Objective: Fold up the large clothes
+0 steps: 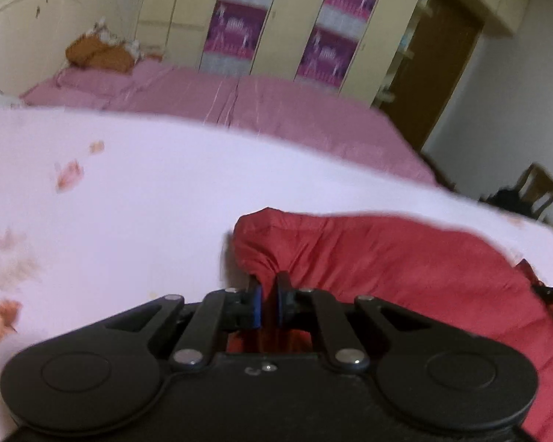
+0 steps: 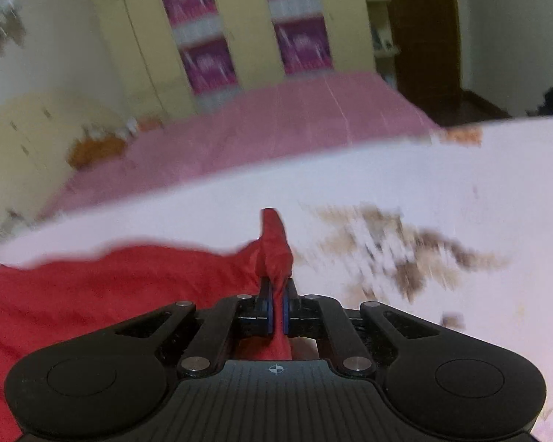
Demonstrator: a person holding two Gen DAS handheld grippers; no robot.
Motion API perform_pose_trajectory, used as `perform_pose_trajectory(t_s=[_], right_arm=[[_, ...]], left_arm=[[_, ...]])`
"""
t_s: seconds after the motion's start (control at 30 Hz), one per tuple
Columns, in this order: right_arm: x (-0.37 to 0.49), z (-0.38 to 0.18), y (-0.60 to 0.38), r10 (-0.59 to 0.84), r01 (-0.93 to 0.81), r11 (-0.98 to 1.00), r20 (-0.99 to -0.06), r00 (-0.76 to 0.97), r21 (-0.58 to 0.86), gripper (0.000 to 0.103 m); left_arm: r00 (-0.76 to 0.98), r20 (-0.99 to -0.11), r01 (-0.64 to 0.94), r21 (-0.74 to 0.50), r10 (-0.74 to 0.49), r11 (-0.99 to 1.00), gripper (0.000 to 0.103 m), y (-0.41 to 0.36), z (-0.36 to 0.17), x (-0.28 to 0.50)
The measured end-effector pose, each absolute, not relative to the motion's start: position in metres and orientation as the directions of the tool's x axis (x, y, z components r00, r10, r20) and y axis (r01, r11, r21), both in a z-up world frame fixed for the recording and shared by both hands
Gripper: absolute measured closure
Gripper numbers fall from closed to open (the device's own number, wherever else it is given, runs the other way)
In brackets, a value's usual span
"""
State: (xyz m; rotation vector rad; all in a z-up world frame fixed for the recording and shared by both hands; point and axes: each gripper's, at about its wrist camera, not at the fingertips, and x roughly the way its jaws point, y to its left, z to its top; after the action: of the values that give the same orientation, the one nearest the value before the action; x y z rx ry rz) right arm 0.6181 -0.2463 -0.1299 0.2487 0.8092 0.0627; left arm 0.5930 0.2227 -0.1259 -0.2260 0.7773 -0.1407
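Both claws, left claw [image 1: 268,299] and right claw [image 2: 276,304], pinch crumpled red cloth [image 1: 387,258].

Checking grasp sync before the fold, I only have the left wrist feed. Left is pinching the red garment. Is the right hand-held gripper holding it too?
Observer: Yes. The right hand-held gripper is shut on the red garment, with a twisted peak of cloth poking up past its fingertips.
Operator: Which way does the cloth run from it?
Observer: To its left and down, across the white sheet.
Operator: Anything on the sheet on its other side?
Observer: A brown patterned print, blurred by motion; no garment there.
Operator: Left grip look the same from there?
Observer: The left hand-held gripper is not in the right view; its own view shows cloth bunched between its fingers.
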Motion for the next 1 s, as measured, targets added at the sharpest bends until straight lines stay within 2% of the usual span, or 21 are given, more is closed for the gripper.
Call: perform_pose_trajectory(t_s=[0.03, 0.2, 0.3, 0.33, 0.37, 0.43, 0.47, 0.5, 0.6, 0.67, 0.73, 0.8, 1.0], right_arm=[[0.618, -0.141, -0.244, 0.137, 0.042, 0.974, -0.727, 0.673, 0.223, 0.099], [0.605, -0.153, -0.241, 0.109, 0.038, 0.98, -0.684, 0.721, 0.196, 0.099], [0.603, -0.152, -0.237, 0.097, 0.036, 0.984, -0.689, 0.718, 0.176, 0.099], [0.607, -0.149, -0.236, 0.098, 0.037, 0.984, -0.696, 0.711, 0.175, 0.098], [0.609, -0.145, -0.236, 0.094, 0.037, 0.985, -0.706, 0.702, 0.168, 0.098], [0.601, -0.126, -0.232, 0.025, 0.067, 0.992, -0.695, 0.719, 0.105, 0.067], [0.591, -0.115, -0.231, 0.01, 0.065, 0.994, -0.654, 0.756, 0.091, 0.04], [0.58, -0.104, -0.231, 0.021, 0.048, 0.994, -0.617, 0.786, 0.094, 0.037], [0.548, -0.081, -0.215, 0.118, -0.06, 0.991, -0.592, 0.797, 0.116, 0.038], [0.528, -0.077, -0.196, 0.2, -0.148, 0.979, -0.586, 0.785, 0.137, 0.038], [0.521, -0.086, -0.174, 0.232, -0.209, 0.972, -0.61, 0.758, 0.11, 0.038], [0.527, -0.107, -0.162, 0.203, -0.204, 0.976, -0.664, 0.72, 0.077, 0.038], [0.544, -0.131, -0.179, 0.148, -0.091, 0.989, -0.688, 0.71, 0.119, 0.038]], left_arm=[[0.706, -0.681, 0.045, -0.231, -0.195, 0.972, 0.095, 0.22, -0.13, 0.592], [0.734, -0.665, 0.049, -0.152, -0.139, 0.987, 0.095, 0.208, -0.131, 0.582], [0.723, -0.676, 0.055, -0.152, -0.145, 0.987, 0.094, 0.203, -0.128, 0.582], [0.719, -0.68, 0.05, -0.158, -0.145, 0.986, 0.086, 0.204, -0.126, 0.583], [0.718, -0.685, 0.032, -0.148, -0.126, 0.988, 0.065, 0.206, -0.122, 0.585], [0.743, -0.665, 0.003, -0.115, -0.079, 0.993, 0.042, 0.21, -0.107, 0.573], [0.776, -0.627, 0.002, -0.11, -0.071, 0.994, 0.043, 0.211, -0.095, 0.56], [0.794, -0.603, 0.014, -0.114, -0.081, 0.993, 0.043, 0.21, -0.084, 0.547], [0.827, -0.545, 0.087, -0.123, -0.14, 0.989, 0.043, 0.189, -0.058, 0.506], [0.798, -0.561, 0.165, -0.148, -0.22, 0.975, 0.043, 0.164, -0.059, 0.489], [0.766, -0.596, 0.227, -0.103, -0.243, 0.968, 0.042, 0.135, -0.071, 0.486], [0.727, -0.652, 0.241, -0.049, -0.214, 0.969, 0.043, 0.116, -0.095, 0.494], [0.743, -0.648, 0.197, -0.024, -0.166, 0.98, 0.042, 0.117, -0.112, 0.502]])
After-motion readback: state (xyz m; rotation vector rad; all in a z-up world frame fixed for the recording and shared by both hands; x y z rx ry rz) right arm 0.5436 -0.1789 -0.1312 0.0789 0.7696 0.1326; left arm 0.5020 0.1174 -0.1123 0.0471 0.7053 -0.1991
